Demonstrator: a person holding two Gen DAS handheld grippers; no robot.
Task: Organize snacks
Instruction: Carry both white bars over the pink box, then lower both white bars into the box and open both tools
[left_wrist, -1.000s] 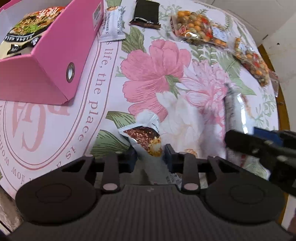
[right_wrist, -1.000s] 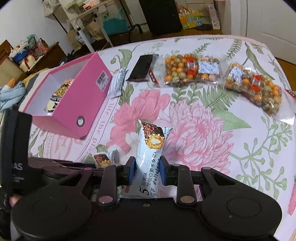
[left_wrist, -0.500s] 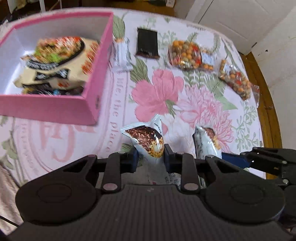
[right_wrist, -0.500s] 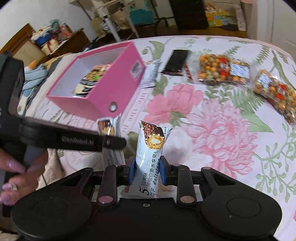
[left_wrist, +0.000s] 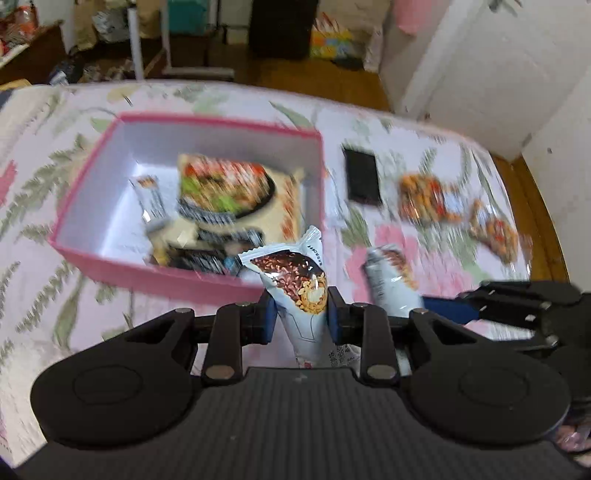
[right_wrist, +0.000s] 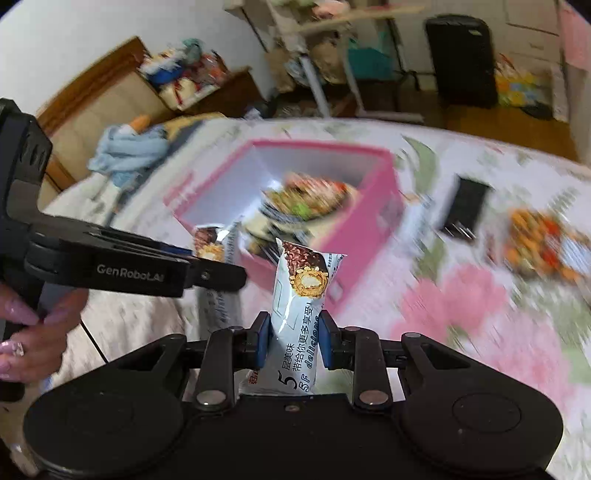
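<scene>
A: Both hands are loaded. The left gripper (left_wrist: 297, 309) is clamped on a bar (left_wrist: 295, 280), and the right gripper (right_wrist: 290, 331) pinches another bar (right_wrist: 301, 295) the same way, each wrapper standing up between its pads.

B: Where do they go?

A: I'd say into the pink box (left_wrist: 155, 275), which sits on the floral cloth (left_wrist: 37, 280) just past the left gripper. Best to carry each bar fully over the near wall before letting go, one hand at a time so the two tools don't knock together; they hang close side by side.

B: Room inside?

A: A big noodle pack (left_wrist: 225, 192) fills the middle and right, with a small bar at its left. The near-left corner looks free.

B: And the bars themselves?

A: Pale crinkly sachets, a chocolate-nut picture at the top, crimped ends. Light and slippery, I'd guess. Nut bags (left_wrist: 428, 199) and a black packet (left_wrist: 362, 177) lie to the right of the box.
</scene>
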